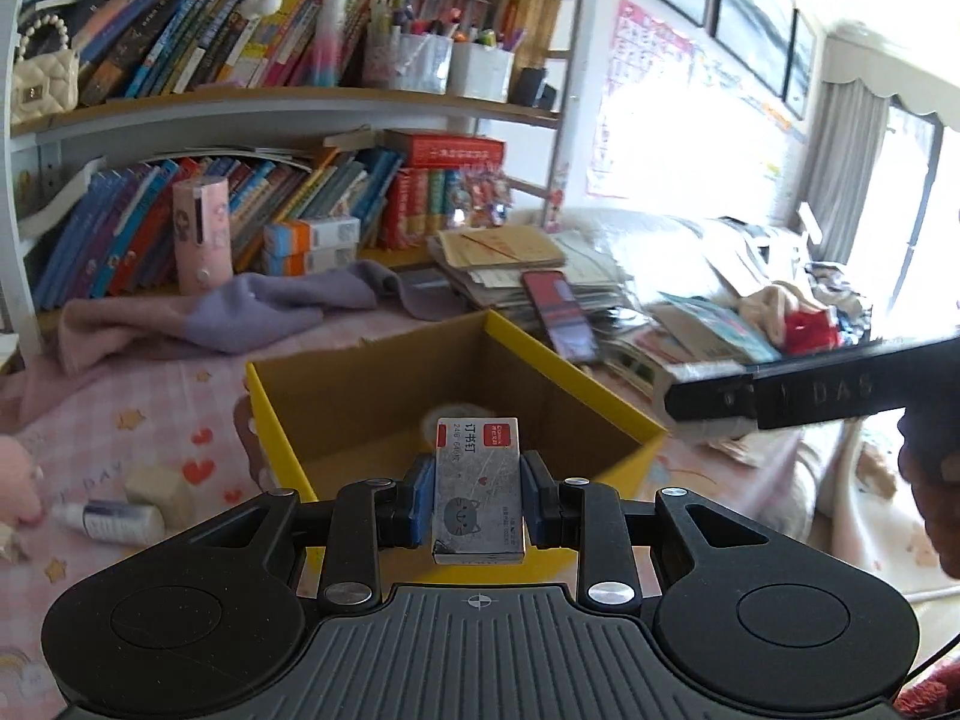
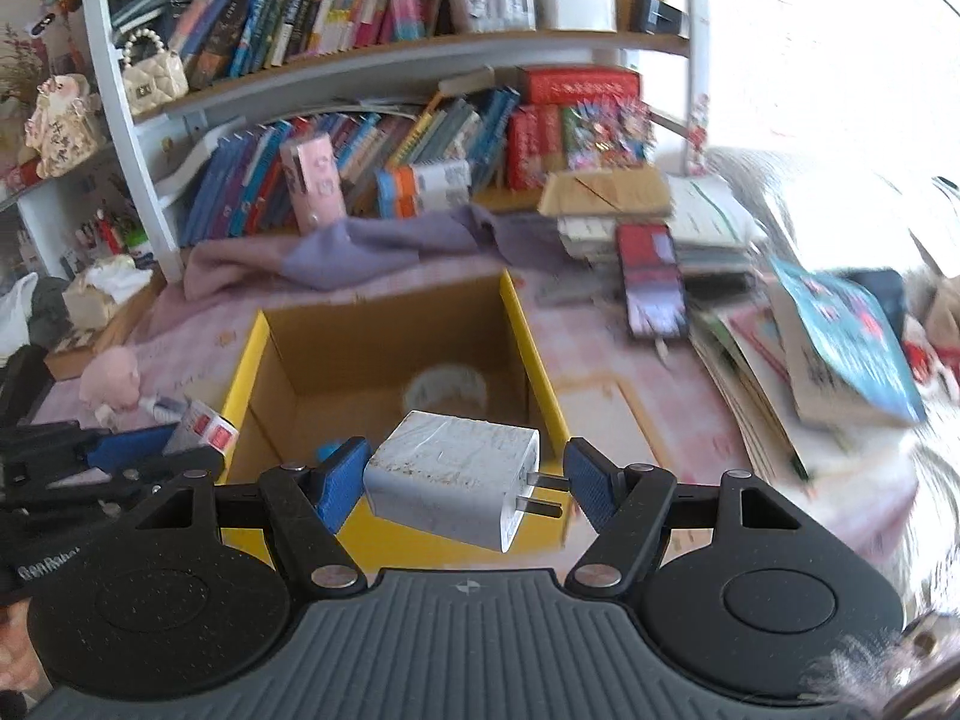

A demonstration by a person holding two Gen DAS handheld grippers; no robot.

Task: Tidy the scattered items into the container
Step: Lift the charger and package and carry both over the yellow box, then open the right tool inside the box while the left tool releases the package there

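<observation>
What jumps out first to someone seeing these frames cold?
The yellow cardboard box mid-desk, open, with something pale and round at its bottom. Over its near rim, the left gripper clamps a small staples box, and the right gripper carries a white plug charger, its prongs toward the right finger. Behind it all stands a crammed bookshelf.

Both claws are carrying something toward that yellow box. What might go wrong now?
The right gripper seems to touch the charger only on its left side; a gap shows by the prongs, so it may slip and fall short of the box. The left gripper pinches the staple box by its narrow edges, so it could twist out. Both grippers crowd the same opening and might bump.
</observation>
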